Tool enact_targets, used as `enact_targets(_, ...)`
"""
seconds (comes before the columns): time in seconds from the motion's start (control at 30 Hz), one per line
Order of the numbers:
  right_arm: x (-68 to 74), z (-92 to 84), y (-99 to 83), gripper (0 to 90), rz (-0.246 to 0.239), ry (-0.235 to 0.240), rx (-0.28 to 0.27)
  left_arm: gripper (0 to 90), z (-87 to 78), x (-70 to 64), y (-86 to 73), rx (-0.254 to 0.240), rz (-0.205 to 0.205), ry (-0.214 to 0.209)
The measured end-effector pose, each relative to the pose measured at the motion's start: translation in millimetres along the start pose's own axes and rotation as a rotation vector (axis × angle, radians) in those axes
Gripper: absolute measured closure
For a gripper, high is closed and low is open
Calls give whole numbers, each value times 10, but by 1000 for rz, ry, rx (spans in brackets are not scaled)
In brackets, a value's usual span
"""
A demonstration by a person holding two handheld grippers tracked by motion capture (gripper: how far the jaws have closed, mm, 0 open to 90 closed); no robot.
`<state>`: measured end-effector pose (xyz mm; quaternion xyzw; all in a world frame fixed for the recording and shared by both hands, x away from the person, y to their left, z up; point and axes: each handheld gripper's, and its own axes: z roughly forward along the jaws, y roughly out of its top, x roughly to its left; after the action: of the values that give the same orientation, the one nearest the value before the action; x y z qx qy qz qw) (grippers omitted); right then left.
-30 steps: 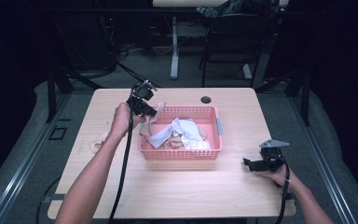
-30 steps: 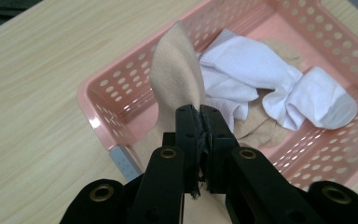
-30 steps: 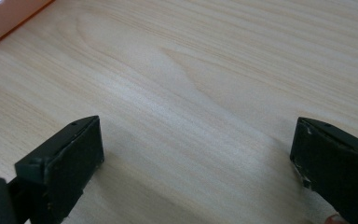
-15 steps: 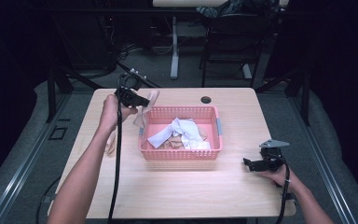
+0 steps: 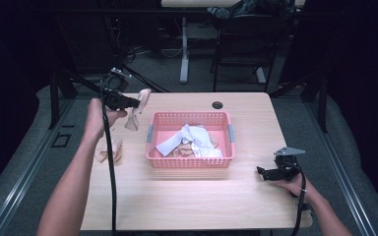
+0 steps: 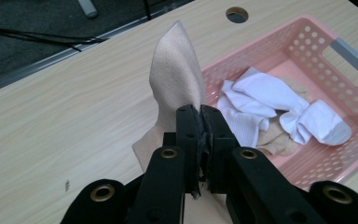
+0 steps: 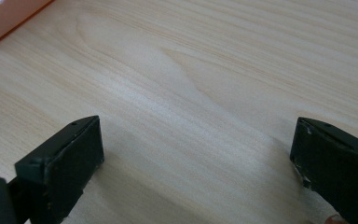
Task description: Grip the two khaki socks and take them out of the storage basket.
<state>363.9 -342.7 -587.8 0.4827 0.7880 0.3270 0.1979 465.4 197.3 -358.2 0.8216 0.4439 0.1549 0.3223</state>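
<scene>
My left gripper (image 5: 137, 103) has its jaws clamped tight on a beige sock (image 6: 175, 79), held up over the bench (image 5: 187, 196) just left of the pink basket (image 5: 189, 161). I should keep the pinch firm and carry it clear of the rim. My right gripper (image 5: 263, 172) rests wide open, holding nothing.

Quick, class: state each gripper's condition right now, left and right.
Left gripper: closed on a beige sock, lifted above the table.
Right gripper: open, holding nothing, low over the table.
</scene>
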Motion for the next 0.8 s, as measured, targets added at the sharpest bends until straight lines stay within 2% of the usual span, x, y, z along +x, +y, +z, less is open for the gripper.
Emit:
enact_targets(0.13,0,0,0,17,0,0,0,866,-74,103,-87,-4,-14,20)
enact_targets(0.37,0,0,0,17,0,0,0,866,-179,233,-264,-13,-45,32)
enact_targets(0.5,0,0,0,17,0,0,0,866,-237,352,-438,-11,-77,50)
enact_targets(0.63,0,0,0,17,0,0,0,866,-258,390,-548,-2,-80,63)
enact_targets(0.8,1,-1,0,17,0,0,0,866,-243,503,-774,10,-124,68)
